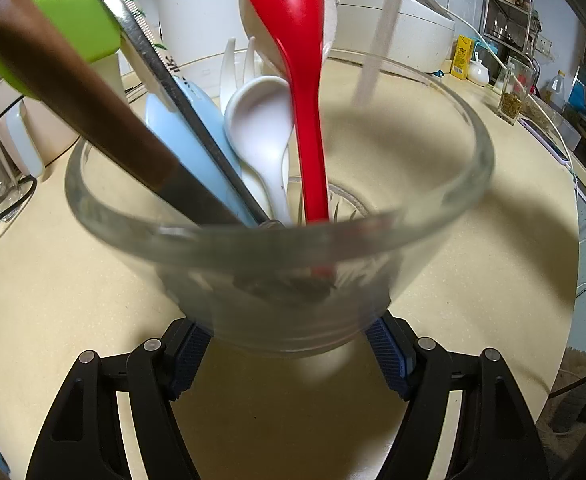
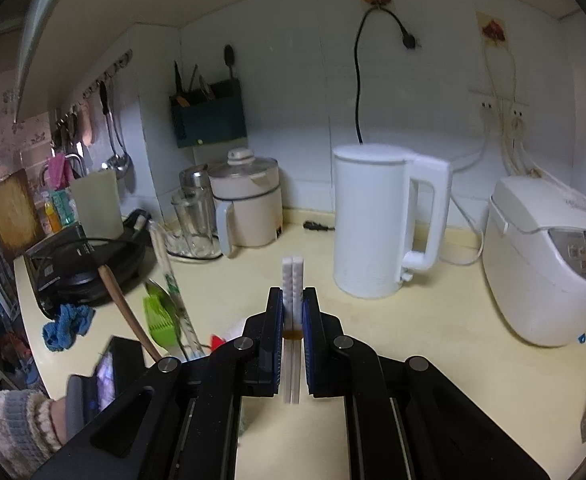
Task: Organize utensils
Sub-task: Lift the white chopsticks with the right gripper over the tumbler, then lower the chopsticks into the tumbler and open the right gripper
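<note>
My left gripper [image 1: 289, 344] is shut on a clear glass cup [image 1: 281, 236] and holds it over the cream counter. The cup holds a red spoon [image 1: 305, 92], a white ceramic spoon [image 1: 261, 132], a light blue spoon [image 1: 189, 136], a brown-handled utensil [image 1: 77, 84], a metal utensil [image 1: 161, 60] and a green silicone brush [image 1: 69, 20]. A blurred white stick [image 1: 377, 40] hangs above the cup's rim. My right gripper [image 2: 293, 304] is shut on a pair of white chopsticks [image 2: 293, 280], pointing forward. The cup's utensils [image 2: 165, 312] show at lower left in the right wrist view.
A white kettle [image 2: 377, 220], a white rice cooker [image 2: 549, 264], a small lidded cooker [image 2: 249, 200] and glass jars [image 2: 193, 216] stand along the wall. A black griddle [image 2: 89, 264] and blue cloth [image 2: 67, 326] lie at left. Jars and a carton [image 1: 463, 58] stand far right.
</note>
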